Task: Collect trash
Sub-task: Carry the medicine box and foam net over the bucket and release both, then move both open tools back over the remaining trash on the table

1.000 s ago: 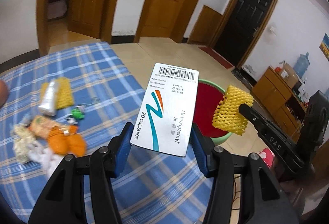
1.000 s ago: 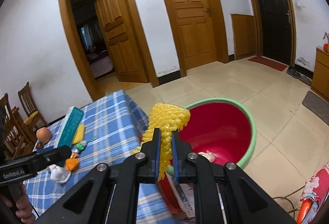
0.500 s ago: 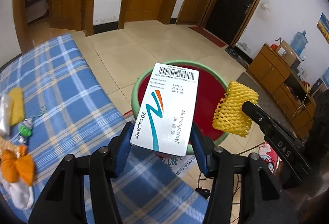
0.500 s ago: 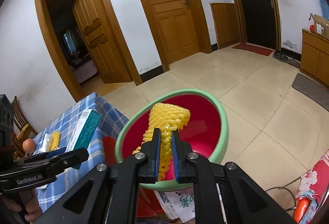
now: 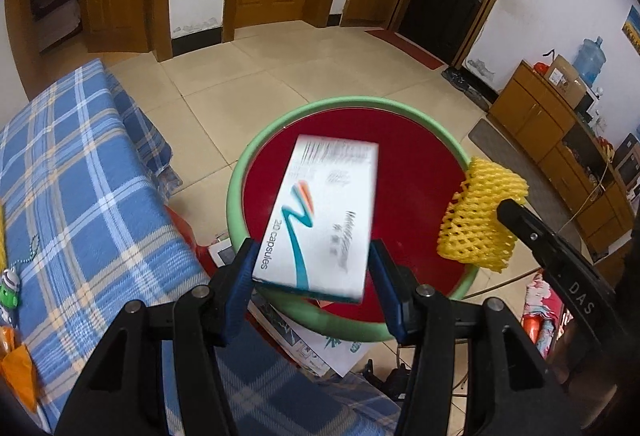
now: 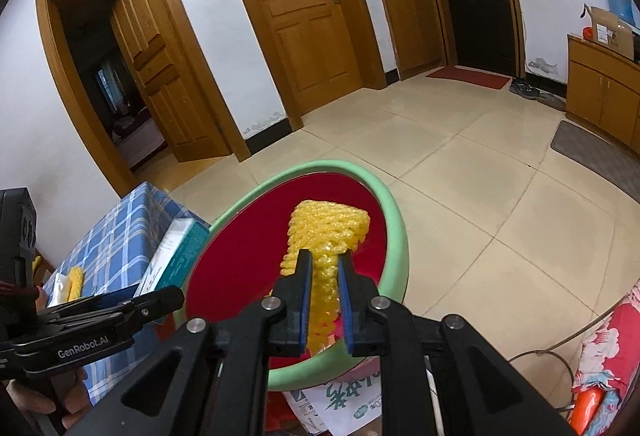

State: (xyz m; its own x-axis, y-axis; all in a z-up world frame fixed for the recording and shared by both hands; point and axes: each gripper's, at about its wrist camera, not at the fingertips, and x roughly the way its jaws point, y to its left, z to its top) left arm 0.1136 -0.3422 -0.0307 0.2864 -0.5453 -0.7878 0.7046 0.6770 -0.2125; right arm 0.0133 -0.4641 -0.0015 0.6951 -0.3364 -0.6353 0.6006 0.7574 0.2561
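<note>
A white medicine box [image 5: 322, 214] marked "20 capsules" sits between the fingers of my left gripper [image 5: 312, 256], over the red basin with a green rim [image 5: 280, 124]. The box is blurred and a gap shows beside each finger, so the jaws stand open. The box edge also shows in the right wrist view [image 6: 176, 252]. My right gripper [image 6: 324, 268] is shut on a yellow foam fruit net [image 6: 326, 236], held over the same basin [image 6: 396, 220]. The net also shows in the left wrist view [image 5: 478, 222].
A table with a blue plaid cloth [image 5: 72, 172] lies left of the basin, with small trash at its left edge [image 5: 12, 288]. Papers [image 5: 320, 346] lie on the floor under the basin. Wooden cabinets [image 5: 560, 132] stand at the right wall.
Both grippers moved from over the table to above the basin. The left jaws have widened and the box, sharp before, is now blurred and tilting forward. The right gripper's jaws have parted slightly around the net.
</note>
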